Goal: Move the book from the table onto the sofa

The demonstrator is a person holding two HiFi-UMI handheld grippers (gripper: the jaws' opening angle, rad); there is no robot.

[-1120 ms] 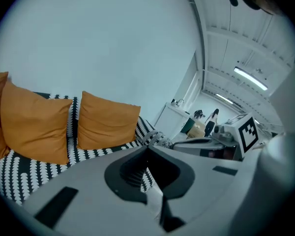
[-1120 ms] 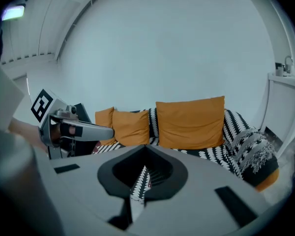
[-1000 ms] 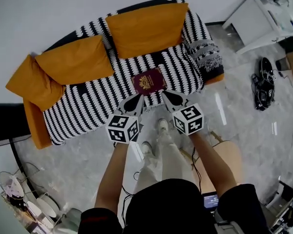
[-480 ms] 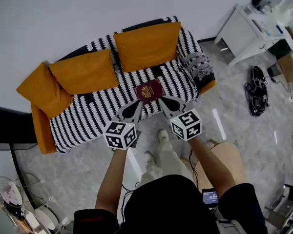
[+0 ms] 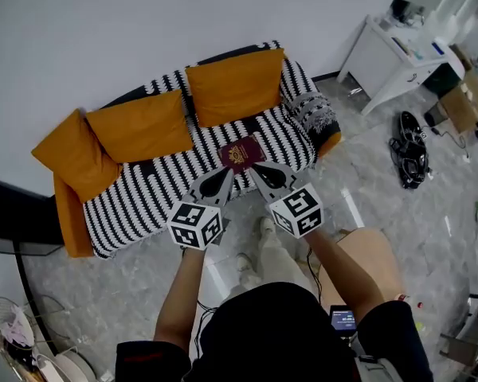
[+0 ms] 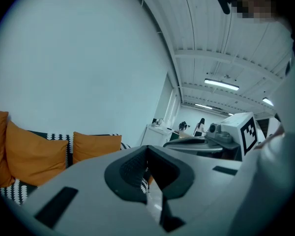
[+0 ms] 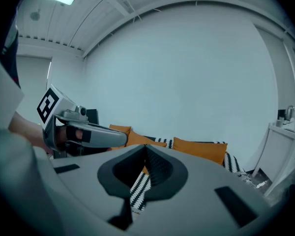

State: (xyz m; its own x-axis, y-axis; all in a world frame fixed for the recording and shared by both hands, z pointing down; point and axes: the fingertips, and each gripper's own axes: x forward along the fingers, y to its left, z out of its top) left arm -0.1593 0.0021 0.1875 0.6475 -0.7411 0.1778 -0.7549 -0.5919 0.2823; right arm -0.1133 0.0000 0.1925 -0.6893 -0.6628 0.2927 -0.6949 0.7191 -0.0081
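On sofa (image 5: pixel 143 197), book (image 5: pixel 241 153) beyond hand-held grippers (image 5: pixel 228 173) (image 5: pixel 252 170)

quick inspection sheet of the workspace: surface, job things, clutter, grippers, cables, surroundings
surface: sofa with black-and-white striped cover, seat mostly bare
job's things: dark red book lies flat on the seat near its front edge
clutter: three orange cushions against the back; patterned throw on the arm nearest the white table
grippers: left gripper and right gripper both shut, empty, in front of the book, not on it
cables: dark tangle on the floor, possibly cables
surroundings: white table, grey floor, plain wall
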